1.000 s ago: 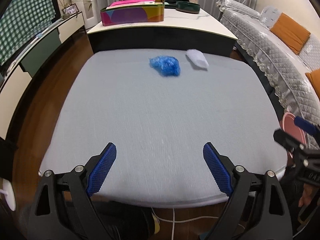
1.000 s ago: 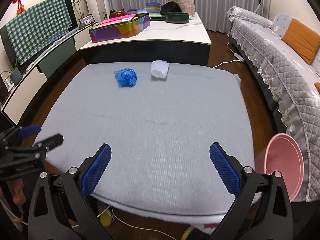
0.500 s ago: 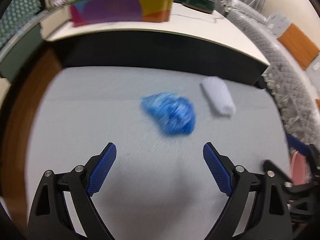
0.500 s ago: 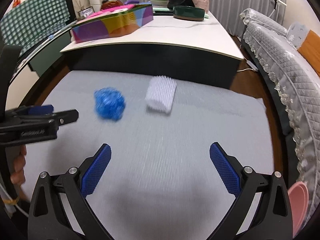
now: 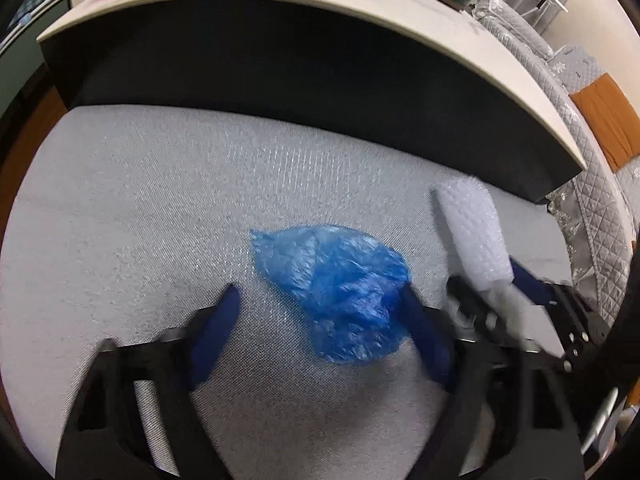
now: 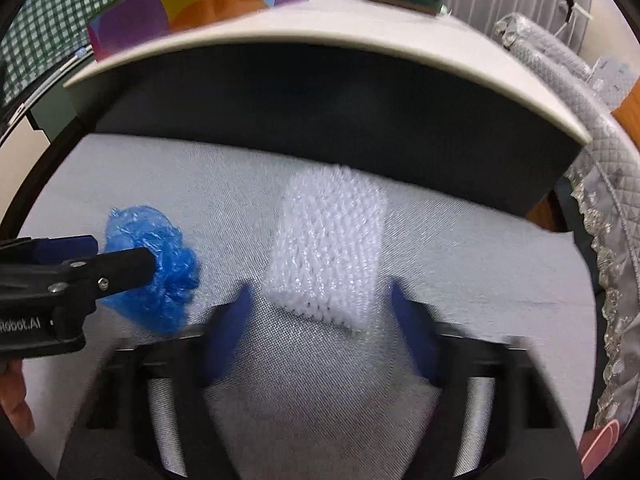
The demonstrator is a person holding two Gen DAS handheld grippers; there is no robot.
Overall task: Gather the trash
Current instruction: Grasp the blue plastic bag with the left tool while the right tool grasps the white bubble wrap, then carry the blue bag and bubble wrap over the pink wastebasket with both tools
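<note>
Blue plastic wad (image 5: 344,296): on grey mat (image 5: 140,208), btwn spread fingers of left gripper (image 5: 320,300), unclenched for pickup. White foam net (image 6: 328,248): ahead of right gripper (image 6: 320,300), released, straddling approach.

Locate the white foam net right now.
In the right wrist view, the white foam net lies on the grey mat just ahead of the open right gripper, right of the blue plastic wad.

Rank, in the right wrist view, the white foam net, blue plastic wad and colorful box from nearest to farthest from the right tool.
1. White foam net: just ahead of the open right tool.
2. Blue plastic wad: left, beside the left tool.
3. Colorful box: far back-left, on the raised table.
</note>
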